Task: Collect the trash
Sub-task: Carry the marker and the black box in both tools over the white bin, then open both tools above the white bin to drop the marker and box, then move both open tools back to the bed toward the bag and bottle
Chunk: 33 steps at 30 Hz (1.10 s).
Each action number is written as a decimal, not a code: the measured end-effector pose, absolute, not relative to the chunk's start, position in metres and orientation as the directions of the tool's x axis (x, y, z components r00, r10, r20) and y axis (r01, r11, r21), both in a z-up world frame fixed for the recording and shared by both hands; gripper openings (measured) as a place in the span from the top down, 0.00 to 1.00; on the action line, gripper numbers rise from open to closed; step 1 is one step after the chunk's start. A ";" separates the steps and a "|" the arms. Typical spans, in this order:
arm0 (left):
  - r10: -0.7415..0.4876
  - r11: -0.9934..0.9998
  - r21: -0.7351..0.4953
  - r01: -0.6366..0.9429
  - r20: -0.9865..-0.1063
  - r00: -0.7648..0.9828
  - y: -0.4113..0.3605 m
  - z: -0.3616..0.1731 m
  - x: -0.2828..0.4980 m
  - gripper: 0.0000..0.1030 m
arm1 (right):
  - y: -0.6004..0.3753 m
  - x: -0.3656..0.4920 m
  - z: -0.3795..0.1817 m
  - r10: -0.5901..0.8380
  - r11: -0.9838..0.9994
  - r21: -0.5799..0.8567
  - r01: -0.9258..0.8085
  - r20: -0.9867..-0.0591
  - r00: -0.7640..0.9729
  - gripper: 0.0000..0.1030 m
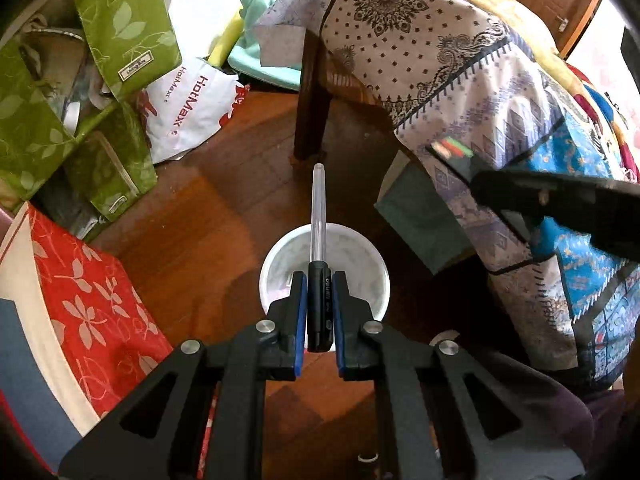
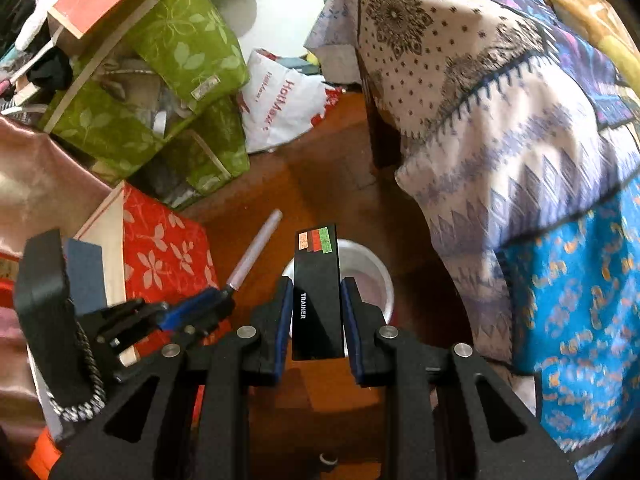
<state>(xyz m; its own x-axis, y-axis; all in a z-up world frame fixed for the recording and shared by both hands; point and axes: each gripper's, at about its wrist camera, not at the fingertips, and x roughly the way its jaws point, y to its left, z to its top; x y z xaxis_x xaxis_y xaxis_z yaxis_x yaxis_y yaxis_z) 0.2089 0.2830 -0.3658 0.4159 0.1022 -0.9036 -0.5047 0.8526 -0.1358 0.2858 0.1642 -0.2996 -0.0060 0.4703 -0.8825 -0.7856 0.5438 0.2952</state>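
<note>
Left wrist view: my left gripper (image 1: 319,280) pinches a pen (image 1: 319,248) by its black cap, clear barrel pointing forward over the white bin (image 1: 276,256) on the wooden floor (image 1: 224,208).

Right wrist view: my right gripper (image 2: 316,292) clamps a flat black box (image 2: 318,300) marked TRAINER, above the bin's near rim. The patterned cloth (image 2: 500,120) hangs to the right.
</note>
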 end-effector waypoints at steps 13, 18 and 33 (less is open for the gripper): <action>0.115 0.828 -0.130 -0.545 -0.913 0.392 0.295 -0.368 0.223 0.77 | 0.159 0.304 -0.310 0.426 0.585 0.301 -0.753 -0.904 -0.031 0.59; 0.130 0.840 -0.120 -0.530 -0.902 0.411 0.288 -0.349 0.216 0.77 | 0.151 0.294 -0.299 0.422 0.562 0.265 -0.783 -0.907 -0.004 0.59; 0.224 0.865 -0.091 -0.494 -0.810 0.542 0.247 -0.241 0.196 0.77 | 0.095 0.271 -0.208 0.533 0.534 0.205 -0.821 -0.834 0.139 0.59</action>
<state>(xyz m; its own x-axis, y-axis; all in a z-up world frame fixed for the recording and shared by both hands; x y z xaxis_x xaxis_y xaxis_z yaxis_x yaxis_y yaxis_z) 0.1964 0.2471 -0.2408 0.5420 0.2243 -0.8099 -0.4935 0.8650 -0.0907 0.2711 0.0953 -0.2078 0.1388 0.5333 -0.8345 -0.8205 0.5337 0.2046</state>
